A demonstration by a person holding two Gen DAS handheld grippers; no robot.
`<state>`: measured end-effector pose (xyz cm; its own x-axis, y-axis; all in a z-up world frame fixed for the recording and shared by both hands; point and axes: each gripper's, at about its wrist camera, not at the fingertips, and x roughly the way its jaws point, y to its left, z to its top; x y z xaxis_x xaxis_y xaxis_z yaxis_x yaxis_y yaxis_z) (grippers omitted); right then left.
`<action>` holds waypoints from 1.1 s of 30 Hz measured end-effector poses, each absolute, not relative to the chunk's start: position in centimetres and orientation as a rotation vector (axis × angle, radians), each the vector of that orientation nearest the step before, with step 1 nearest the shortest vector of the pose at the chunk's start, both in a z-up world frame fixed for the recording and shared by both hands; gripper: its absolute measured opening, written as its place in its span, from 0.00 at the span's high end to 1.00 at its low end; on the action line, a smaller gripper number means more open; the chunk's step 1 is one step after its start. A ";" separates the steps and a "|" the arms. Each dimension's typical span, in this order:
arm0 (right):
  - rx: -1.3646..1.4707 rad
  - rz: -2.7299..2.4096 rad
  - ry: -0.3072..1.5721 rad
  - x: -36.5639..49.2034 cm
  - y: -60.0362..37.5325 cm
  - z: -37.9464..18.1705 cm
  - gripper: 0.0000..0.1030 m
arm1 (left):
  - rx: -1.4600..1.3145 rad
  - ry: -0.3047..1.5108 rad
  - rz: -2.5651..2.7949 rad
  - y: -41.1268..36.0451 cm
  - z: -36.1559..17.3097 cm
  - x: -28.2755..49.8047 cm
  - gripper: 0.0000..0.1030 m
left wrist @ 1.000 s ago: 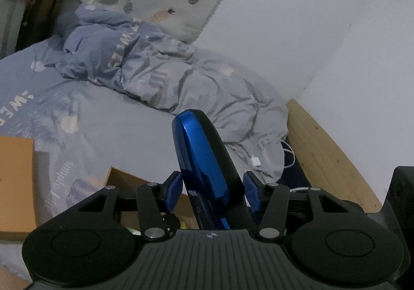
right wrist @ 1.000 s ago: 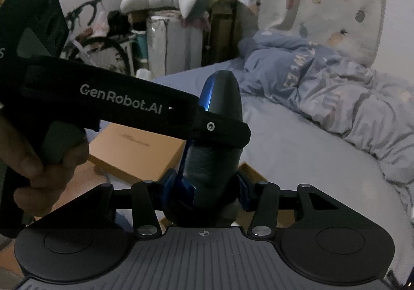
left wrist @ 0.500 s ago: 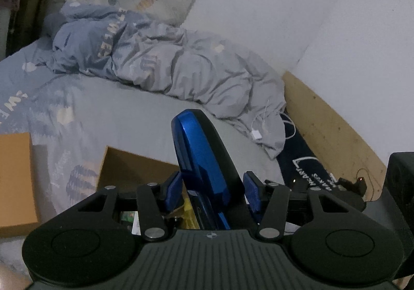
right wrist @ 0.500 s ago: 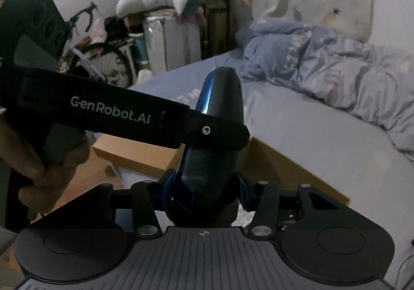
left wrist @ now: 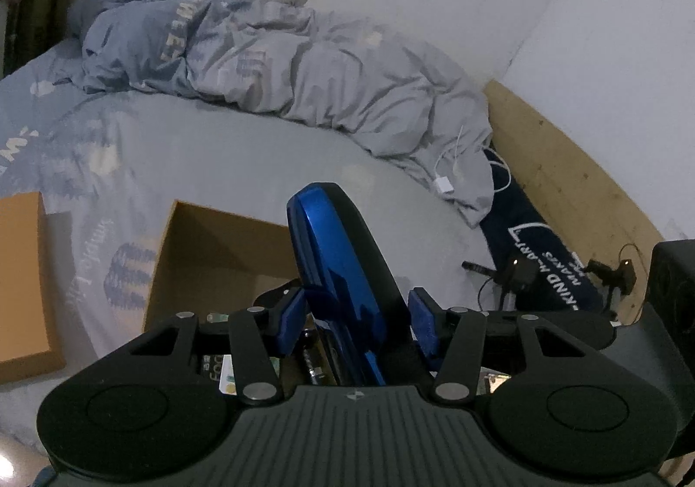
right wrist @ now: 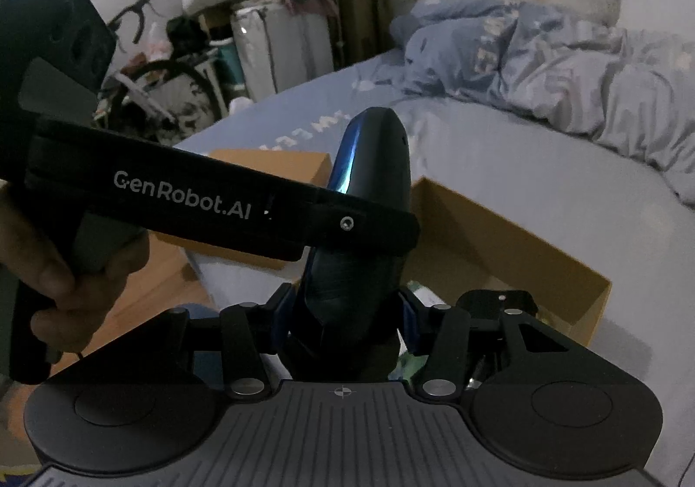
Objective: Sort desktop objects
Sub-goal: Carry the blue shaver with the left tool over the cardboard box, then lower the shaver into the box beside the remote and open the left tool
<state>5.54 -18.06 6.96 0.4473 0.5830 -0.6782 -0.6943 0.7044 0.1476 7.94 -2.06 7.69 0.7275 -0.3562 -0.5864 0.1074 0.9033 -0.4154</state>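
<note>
While both hand-held grippers (left wrist: 355,319) (right wrist: 343,313) pinch one glossy blue curved case (left wrist: 343,270), seemingly hard-shelled

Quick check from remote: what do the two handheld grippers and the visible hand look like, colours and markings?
Both grippers are matte black with ribbed tops, two round discs, silver pivot pins and blue finger pads. In the right wrist view, the left gripper shows white "GenRobot.AI" lettering along its side and a grey handle. The left hand is bare; no sleeve or cable shows.
</note>
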 end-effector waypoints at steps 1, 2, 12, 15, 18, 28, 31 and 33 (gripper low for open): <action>-0.162 0.796 0.779 5.6 -18.1 6.7 0.49 | -0.366 0.720 -0.262 -2.2 7.4 8.0 0.52; -0.164 0.797 0.783 5.7 -18.1 6.4 0.49 | -0.361 0.724 -0.263 -2.2 7.2 8.1 0.52; -0.149 0.783 0.826 7.1 -18.7 3.7 0.49 | -0.306 0.760 -0.264 -3.4 5.5 9.5 0.52; -0.147 0.782 0.840 7.5 -18.8 3.0 0.48 | -0.297 0.771 -0.263 -3.6 4.9 9.9 0.52; -0.145 0.781 0.857 8.0 -18.9 2.1 0.48 | -0.291 0.789 -0.263 -3.8 4.2 10.4 0.52; -0.115 0.768 0.923 9.6 -19.3 -1.1 0.48 | -0.283 0.848 -0.265 -4.1 1.5 12.3 0.52; -0.105 0.762 0.945 10.1 -19.3 -1.9 0.48 | -0.286 0.869 -0.269 -4.0 0.6 12.8 0.52; -0.095 0.741 0.949 10.5 -19.5 -2.5 0.50 | -0.288 0.894 -0.277 -4.1 -0.2 13.2 0.50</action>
